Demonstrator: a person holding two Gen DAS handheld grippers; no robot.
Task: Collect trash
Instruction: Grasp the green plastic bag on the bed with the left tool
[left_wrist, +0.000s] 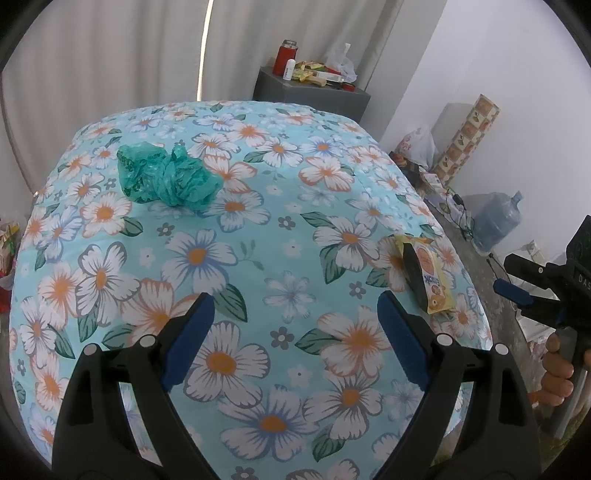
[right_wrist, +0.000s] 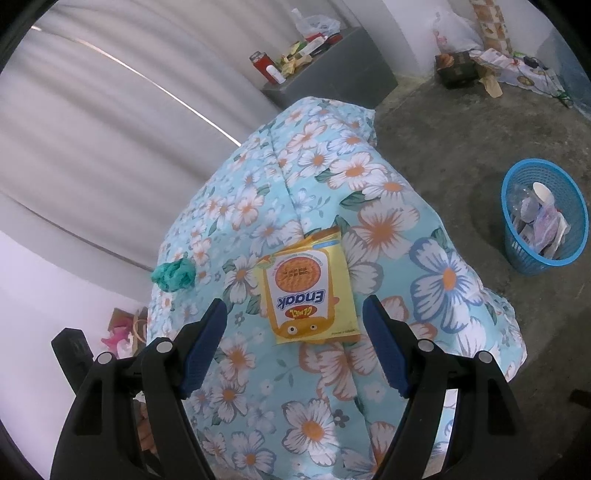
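Floral bedding in pale blue, printed with white and orange flowers, covers the mattress (left_wrist: 258, 229) that fills both views, with grey curtains behind it and a bare concrete floor (right_wrist: 461, 147) to its right.

Far left on the mattress lies a crumpled green plastic bag (left_wrist: 166, 173), well apart from either tool. The left gripper (left_wrist: 295, 332) hovers over the near middle of the bedding, its jaws spread wide with nothing but fabric between them. Further right, near the mattress's right edge, a yellow snack wrapper (right_wrist: 308, 288) lies flat and face up. The right gripper (right_wrist: 295, 339) hangs just short of it, released and empty, its blue pads standing wider than the wrapper. Right again, on the floor and well apart from the mattress, stands a blue mesh basket (right_wrist: 517, 236) already holding paper and plastic scraps.

The wrapper looks like the next pickup, and its flatness is the risk. Pads closing on a thin sheet lying flush on soft cloth may pinch the bedding along with it, or slide over it and shove it off the right edge. A light, slippery wrapper could also slip free on the way across the gap to the basket.
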